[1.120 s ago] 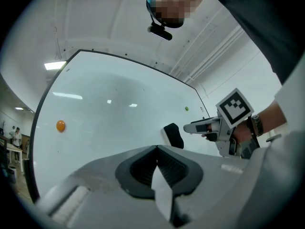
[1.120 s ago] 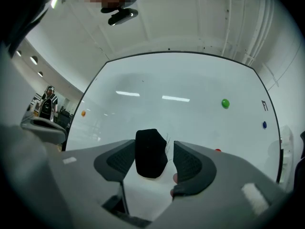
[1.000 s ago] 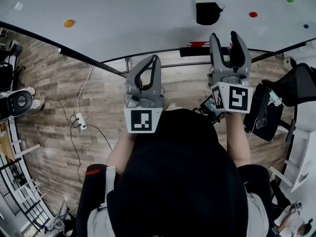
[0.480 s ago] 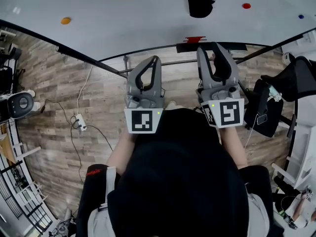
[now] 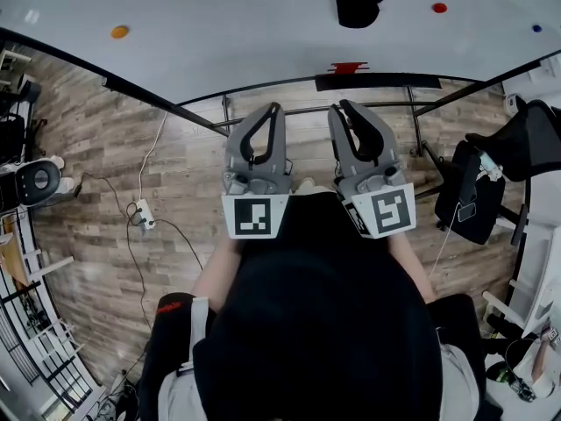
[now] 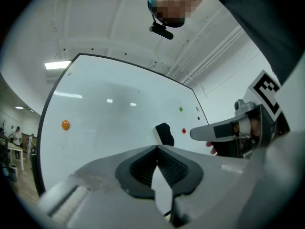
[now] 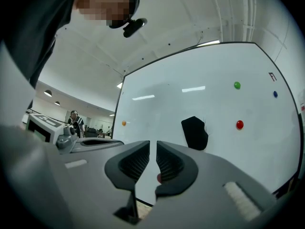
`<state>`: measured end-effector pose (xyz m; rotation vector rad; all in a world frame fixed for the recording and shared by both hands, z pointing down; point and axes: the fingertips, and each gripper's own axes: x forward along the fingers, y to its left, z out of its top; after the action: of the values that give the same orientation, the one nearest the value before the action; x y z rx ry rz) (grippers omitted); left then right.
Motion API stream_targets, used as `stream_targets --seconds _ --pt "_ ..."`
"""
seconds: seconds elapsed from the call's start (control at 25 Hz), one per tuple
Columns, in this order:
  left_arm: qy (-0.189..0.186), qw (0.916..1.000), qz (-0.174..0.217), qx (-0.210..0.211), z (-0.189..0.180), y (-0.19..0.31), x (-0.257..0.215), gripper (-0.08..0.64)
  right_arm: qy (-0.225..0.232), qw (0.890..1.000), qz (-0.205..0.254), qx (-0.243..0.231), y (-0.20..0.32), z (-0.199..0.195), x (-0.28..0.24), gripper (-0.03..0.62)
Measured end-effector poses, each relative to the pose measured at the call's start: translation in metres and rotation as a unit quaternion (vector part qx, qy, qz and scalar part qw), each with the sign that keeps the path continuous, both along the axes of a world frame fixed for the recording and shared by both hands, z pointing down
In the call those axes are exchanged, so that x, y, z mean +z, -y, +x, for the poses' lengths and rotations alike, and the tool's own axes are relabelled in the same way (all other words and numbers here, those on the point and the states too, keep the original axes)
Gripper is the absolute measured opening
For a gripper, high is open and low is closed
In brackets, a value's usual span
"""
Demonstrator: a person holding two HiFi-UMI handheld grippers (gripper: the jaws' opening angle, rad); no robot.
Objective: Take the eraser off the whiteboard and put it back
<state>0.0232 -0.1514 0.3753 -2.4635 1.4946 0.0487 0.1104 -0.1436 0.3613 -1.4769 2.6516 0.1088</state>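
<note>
Black against the whiteboard [image 5: 219, 33], the eraser [image 5: 355, 7] clings there well apart from both tools, so the right gripper [image 5: 344, 110], whose jaws have just been closing to a narrow empty slit, should probably spread them wide before reaching squarely for its sides, while the left gripper [image 5: 273, 109], tips pressed together on nothing, stands aside.

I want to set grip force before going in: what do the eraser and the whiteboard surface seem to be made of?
Eraser: black and matte, probably felt or foam. It shows no glare, and its outline is soft and slightly uneven.
Whiteboard: smooth, glossy white coating, perhaps painted steel or melamine. Ceiling lights reflect on it as bright bars, but the base material cannot be told.
</note>
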Motion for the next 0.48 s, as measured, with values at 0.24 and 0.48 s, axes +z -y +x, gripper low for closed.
stream_targets --seconds 0.24,0.48 --pt "0.0 1.0 -0.005 -0.006 -0.002 -0.004 0.006 0.003 -0.001 1.0 -0.011 -0.02 -0.008 -0.014 0.013 0.004" --pt "0.005 0.9998 -0.017 -0.011 -0.005 -0.008 0.012 0.002 0.001 0.999 -0.019 -0.032 -0.016 -0.023 0.02 0.002"
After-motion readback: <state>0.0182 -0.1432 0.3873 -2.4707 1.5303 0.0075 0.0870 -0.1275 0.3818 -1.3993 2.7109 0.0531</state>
